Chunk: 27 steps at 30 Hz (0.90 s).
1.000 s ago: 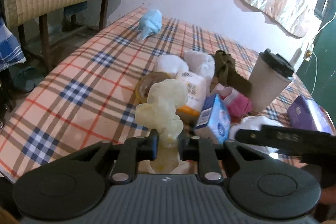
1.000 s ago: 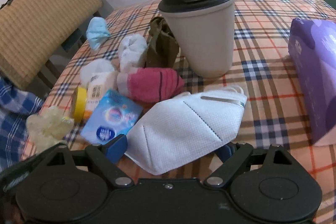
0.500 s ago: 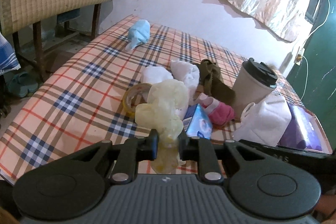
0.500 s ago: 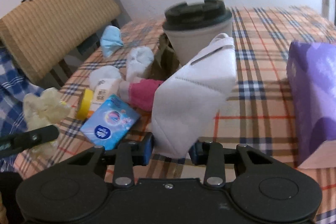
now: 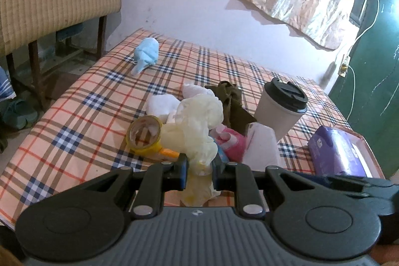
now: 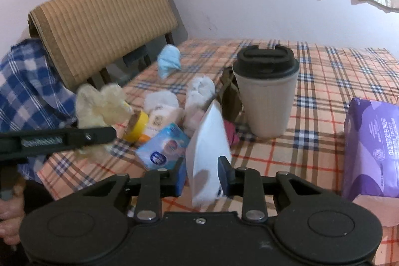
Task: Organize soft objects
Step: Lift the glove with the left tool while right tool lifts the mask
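Two soft items are now off the checked table (image 5: 74, 101): the right gripper (image 6: 202, 175), empty a second ago, has lifted the white face mask (image 6: 208, 141), jaws easing slightly, while the left gripper (image 5: 198, 172) stays clenched on the pale yellow glove (image 5: 197, 126), leaving the remaining pile unsorted.

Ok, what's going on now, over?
Left gripper shut on yellowish glove. Right gripper holds white mask, jaws opening slightly. Cup and clutter close ahead.
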Tool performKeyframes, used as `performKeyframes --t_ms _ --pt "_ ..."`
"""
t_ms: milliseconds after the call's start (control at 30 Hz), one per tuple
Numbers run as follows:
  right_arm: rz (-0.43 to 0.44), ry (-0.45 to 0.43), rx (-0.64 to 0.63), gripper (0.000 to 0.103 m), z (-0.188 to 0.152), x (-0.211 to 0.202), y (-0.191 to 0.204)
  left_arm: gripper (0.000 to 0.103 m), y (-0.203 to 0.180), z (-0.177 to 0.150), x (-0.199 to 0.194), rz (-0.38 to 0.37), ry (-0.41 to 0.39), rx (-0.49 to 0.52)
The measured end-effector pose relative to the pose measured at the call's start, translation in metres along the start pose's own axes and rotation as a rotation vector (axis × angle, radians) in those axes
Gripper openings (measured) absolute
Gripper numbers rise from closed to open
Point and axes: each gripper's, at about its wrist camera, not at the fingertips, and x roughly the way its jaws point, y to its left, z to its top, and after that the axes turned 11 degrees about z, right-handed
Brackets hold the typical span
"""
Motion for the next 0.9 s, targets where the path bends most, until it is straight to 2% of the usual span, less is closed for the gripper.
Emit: performKeyframes --t_ms 33,67,100,233,400,600,700,767,800,833,900 --pt "0.000 0.010 0.014 0.073 -0.004 0.000 -0.002 0.021 0.000 -0.001 0.000 0.002 0.002 0.002" --pt "-0.006 0.013 0.022 0.083 -0.007 0.002 -0.003 0.021 0.001 -0.002 0.000 0.003 0.004 0.001" --pt "-0.009 0.007 0.017 0.088 -0.008 0.003 -0.003 0.021 0.002 -0.003 0.001 0.003 0.007 -0.002" --pt "-0.044 0.023 0.025 0.089 -0.004 0.021 -0.006 0.021 0.003 -0.005 0.002 -0.002 0.018 -0.017" --pt "-0.010 0.053 0.031 0.090 0.003 0.046 -0.002 0.021 0.005 -0.004 0.001 0.006 0.014 -0.020" --pt "0.090 0.044 0.157 0.092 0.008 0.061 -0.010 0.021 0.010 -0.006 0.003 0.016 0.020 -0.033" --pt "0.093 0.044 0.185 0.094 0.011 0.071 -0.013 0.021 0.011 -0.006 0.003 0.015 0.023 -0.037" --pt "0.105 0.010 0.186 0.079 0.011 0.066 -0.013 0.021 0.011 -0.006 0.003 0.017 0.019 -0.033" --pt "0.101 0.002 0.180 0.067 0.012 0.063 -0.012 0.021 0.011 -0.005 0.003 0.017 0.017 -0.034" --pt "0.097 -0.005 0.167 0.062 0.014 0.059 -0.010 0.021 0.012 -0.005 0.003 0.017 0.016 -0.036" --pt "0.083 -0.017 0.136 0.057 0.015 0.051 -0.006 0.021 0.012 -0.003 0.003 0.017 0.014 -0.038"
